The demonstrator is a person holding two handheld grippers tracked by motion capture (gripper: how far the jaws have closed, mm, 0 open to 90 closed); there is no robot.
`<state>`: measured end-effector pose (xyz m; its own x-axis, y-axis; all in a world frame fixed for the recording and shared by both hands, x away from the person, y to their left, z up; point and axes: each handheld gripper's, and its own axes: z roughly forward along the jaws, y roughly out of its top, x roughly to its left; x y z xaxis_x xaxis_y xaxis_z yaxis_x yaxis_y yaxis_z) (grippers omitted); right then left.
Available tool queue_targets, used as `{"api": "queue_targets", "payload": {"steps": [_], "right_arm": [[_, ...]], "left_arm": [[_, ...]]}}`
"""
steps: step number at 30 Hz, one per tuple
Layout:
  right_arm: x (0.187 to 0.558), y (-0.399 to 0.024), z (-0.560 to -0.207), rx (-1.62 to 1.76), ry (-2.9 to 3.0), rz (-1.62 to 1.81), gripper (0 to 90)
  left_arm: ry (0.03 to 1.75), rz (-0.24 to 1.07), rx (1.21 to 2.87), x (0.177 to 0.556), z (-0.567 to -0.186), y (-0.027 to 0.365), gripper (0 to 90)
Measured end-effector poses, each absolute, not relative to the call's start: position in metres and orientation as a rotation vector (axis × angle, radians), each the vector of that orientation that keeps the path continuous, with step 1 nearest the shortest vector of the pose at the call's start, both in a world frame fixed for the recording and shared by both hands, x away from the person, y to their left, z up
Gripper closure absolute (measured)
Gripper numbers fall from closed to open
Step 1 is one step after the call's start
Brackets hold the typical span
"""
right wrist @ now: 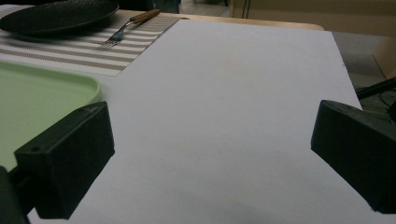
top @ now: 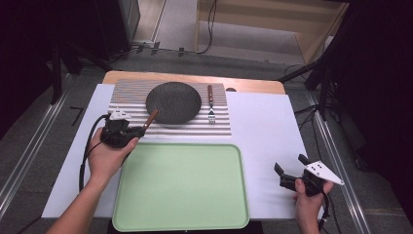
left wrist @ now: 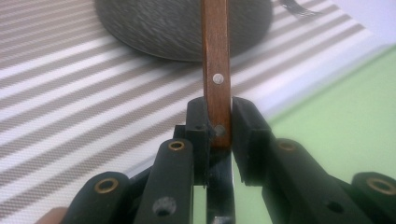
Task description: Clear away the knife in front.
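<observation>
The left gripper has its two black fingers pinching the wooden handle of a utensil, most likely a knife, though its blade end is hidden below the fingers. In the left gripper view the handle rises straight up from between the pads, with one rivet sitting right at the pinch and another a little above it. Beyond the fingertips the handle runs out over the striped placemat, and its far end overlaps the rim of the dark round plate. To the right of these fingers lies the green tray, its edge just beside them.

In the high view the left hand holds this gripper over the near left corner of the placemat, just past the far left corner of the tray, and the handle points from the fingers toward the plate.

The right gripper has its fingers spread wide with nothing between them. They hover over bare white table cover, with the tray's right edge near the left finger. Far ahead and to the left of these fingers a fork with a wooden handle lies on the placemat, just beside the plate. The right hand sits near the table's near right corner.
</observation>
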<state>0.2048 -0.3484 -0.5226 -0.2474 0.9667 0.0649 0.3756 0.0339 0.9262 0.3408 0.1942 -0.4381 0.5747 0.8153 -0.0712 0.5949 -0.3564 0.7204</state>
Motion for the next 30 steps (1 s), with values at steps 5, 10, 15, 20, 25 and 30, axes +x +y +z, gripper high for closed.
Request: {"api": "queue_targets", "payload": {"steps": [5,10,15,20,25,30], "right_arm": [[0.205,-0.348,-0.523,1.373,1.689,1.204,0.0],[0.205,-0.348,-0.523,1.373,1.689,1.204,0.0],[0.204,-0.349,-0.522,1.380,1.687,1.207,0.0],[0.205,-0.348,-0.523,1.376,1.688,1.206,0.0],[0.205,-0.348,-0.523,1.375,1.689,1.201,0.0],[0.205,-0.347,-0.523,1.379,1.691,1.197,0.0]], "left_arm": [[1.101,0.375,2.095,0.328,-0.441,0.190,77.2],[1.087,0.356,2.099,0.315,-0.445,0.187,77.2],[1.088,0.345,2.089,0.302,-0.448,0.189,77.2],[1.098,0.326,2.061,0.288,-0.452,0.192,77.2],[1.131,0.275,2.022,0.278,-0.461,0.200,77.2],[1.164,0.250,2.008,0.267,-0.476,0.205,77.2]]}}
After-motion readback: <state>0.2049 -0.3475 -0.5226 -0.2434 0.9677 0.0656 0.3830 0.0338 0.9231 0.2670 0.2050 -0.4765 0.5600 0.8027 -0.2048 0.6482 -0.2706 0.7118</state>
